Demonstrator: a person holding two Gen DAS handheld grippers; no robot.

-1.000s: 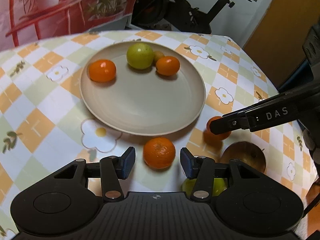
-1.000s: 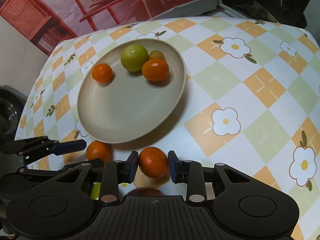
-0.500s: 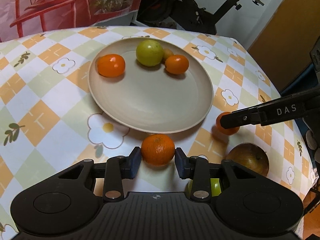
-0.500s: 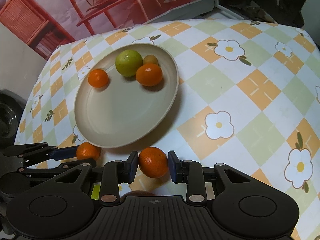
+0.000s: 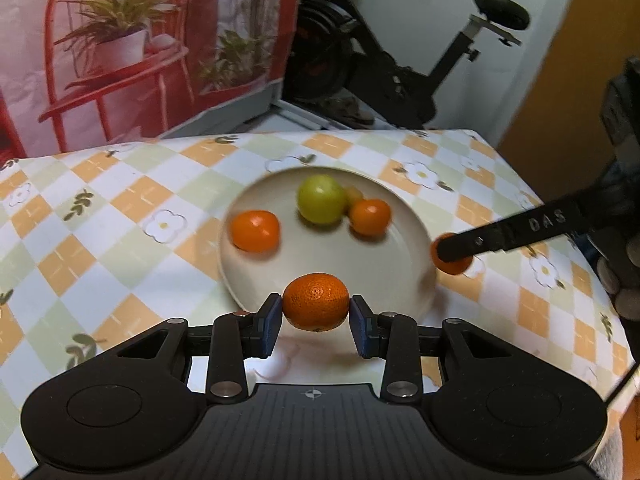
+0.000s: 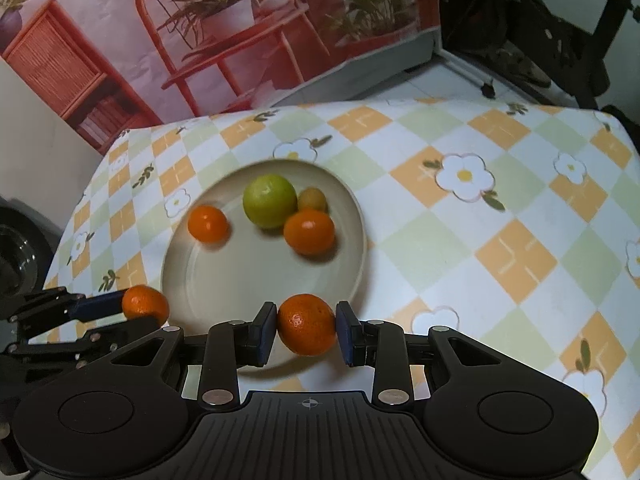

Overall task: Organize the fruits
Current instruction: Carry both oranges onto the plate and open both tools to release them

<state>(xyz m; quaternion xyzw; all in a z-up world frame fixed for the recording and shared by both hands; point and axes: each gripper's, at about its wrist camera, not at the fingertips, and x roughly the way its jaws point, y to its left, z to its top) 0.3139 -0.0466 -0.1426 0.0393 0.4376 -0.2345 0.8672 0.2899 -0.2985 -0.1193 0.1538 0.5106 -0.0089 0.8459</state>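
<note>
two oranges up off the cloth: one (image 5: pixel 316 302) clamped in the left gripper (image 5: pixel 316 312), one (image 6: pixel 307 324) squeezed in the right gripper (image 6: pixel 306 332). the plate (image 5: pixel 400 276) lies straight ahead and below both, left orange already over its near rim, right one just short.

My desk (image 6: pixel 460 248) is covered by a checked cloth (image 5: pixel 120 216) in orange, green and white, printed with flowers. One beige plate (image 6: pixel 208 280) sits directly on it, near the middle, flat and level.
</note>
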